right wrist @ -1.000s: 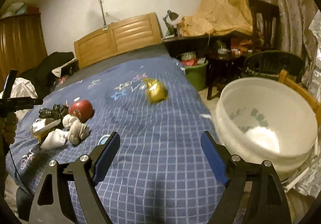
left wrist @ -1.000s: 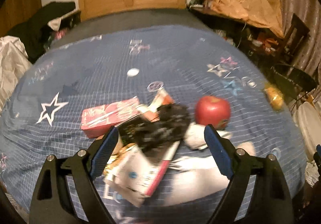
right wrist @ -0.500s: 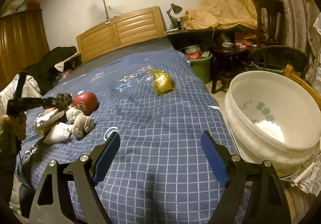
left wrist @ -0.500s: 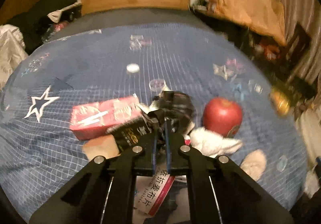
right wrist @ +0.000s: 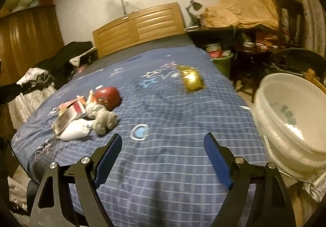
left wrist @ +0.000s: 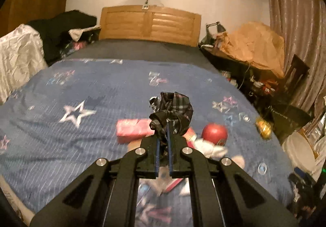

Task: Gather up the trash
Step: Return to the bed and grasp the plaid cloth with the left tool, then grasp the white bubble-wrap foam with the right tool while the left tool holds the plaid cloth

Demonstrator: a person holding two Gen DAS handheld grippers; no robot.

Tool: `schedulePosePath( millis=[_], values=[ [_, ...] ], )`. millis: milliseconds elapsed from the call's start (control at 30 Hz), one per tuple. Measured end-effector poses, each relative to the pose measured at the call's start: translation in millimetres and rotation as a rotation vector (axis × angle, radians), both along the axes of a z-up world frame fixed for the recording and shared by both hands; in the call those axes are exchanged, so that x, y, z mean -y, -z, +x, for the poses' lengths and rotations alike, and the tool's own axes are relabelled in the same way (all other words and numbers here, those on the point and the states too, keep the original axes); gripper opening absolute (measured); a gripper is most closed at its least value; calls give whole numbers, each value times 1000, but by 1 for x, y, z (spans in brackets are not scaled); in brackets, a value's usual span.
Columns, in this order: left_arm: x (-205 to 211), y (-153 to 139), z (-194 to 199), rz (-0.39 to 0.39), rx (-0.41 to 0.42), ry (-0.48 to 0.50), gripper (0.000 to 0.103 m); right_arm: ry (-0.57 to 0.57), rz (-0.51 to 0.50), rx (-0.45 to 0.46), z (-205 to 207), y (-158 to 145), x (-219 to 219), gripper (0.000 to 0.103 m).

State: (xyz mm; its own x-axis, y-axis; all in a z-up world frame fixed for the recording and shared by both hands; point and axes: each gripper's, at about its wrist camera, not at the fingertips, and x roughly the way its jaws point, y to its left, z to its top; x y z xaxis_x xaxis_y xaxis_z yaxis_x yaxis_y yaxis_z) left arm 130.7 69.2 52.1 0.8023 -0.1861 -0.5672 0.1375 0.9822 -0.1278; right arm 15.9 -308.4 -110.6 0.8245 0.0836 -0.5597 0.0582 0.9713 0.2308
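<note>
My left gripper (left wrist: 163, 135) is shut on a crumpled dark plaid wrapper (left wrist: 173, 113), held up above the blue star-patterned bed. Below it lie a pink box (left wrist: 132, 130), a red apple (left wrist: 214, 132) and white crumpled tissues (left wrist: 212, 148). In the right wrist view the same pile shows at the left: the apple (right wrist: 108, 95), a carton (right wrist: 68, 115), white and grey wads (right wrist: 97, 121). A gold wrapper (right wrist: 192, 80) lies farther up the bed. My right gripper (right wrist: 163, 155) stands open over the bed's near end, nothing between its fingers. A white bucket (right wrist: 289, 123) sits at the right.
A wooden headboard (left wrist: 149, 23) closes the far end. A cluttered dark desk (left wrist: 244, 64) with tan paper, a chair and a green bin (right wrist: 223, 62) line the right side. Dark clothes and a white sheet (left wrist: 18, 52) lie at the left.
My left gripper shut on the plaid wrapper in the pile and lifted it off the bed. The right gripper drifted slightly and stayed open.
</note>
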Motion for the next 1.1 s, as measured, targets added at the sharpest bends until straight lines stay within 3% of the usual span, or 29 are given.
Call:
schedulePosePath(
  millis=[267,400,500,533,567,633,833,1000,1067,1100],
  values=[
    [-63,57,-30,-69,-125,-124,4,-207,-58,5,19,-9,-68,83],
    [-84,88,-27,-40,-158,-177,9,-331,-94,-5,27,-9,-109,83],
    [-101,106,-22,-85,-222,-209,20,-447,-131,-13,37,-8,-140,83],
    [-107,108,-24,-100,-227,-222,37,-493,-149,-14,42,-8,-151,83],
    [-112,108,-28,-104,-219,-233,55,-536,-168,-16,48,-8,-160,83],
    [-122,104,-37,-105,-182,-250,63,-591,-213,-24,60,-8,-173,84],
    [-144,90,-53,-120,-133,-231,69,-767,-369,-58,114,-2,-207,88],
    [-142,73,-60,-29,-87,-167,73,-899,-483,-93,151,14,-226,88],
    [-147,64,-62,-17,-54,-148,75,-936,-513,-90,156,18,-233,84],
    [-148,61,-60,-11,-48,-139,75,-954,-514,-92,157,18,-234,73]
  ],
)
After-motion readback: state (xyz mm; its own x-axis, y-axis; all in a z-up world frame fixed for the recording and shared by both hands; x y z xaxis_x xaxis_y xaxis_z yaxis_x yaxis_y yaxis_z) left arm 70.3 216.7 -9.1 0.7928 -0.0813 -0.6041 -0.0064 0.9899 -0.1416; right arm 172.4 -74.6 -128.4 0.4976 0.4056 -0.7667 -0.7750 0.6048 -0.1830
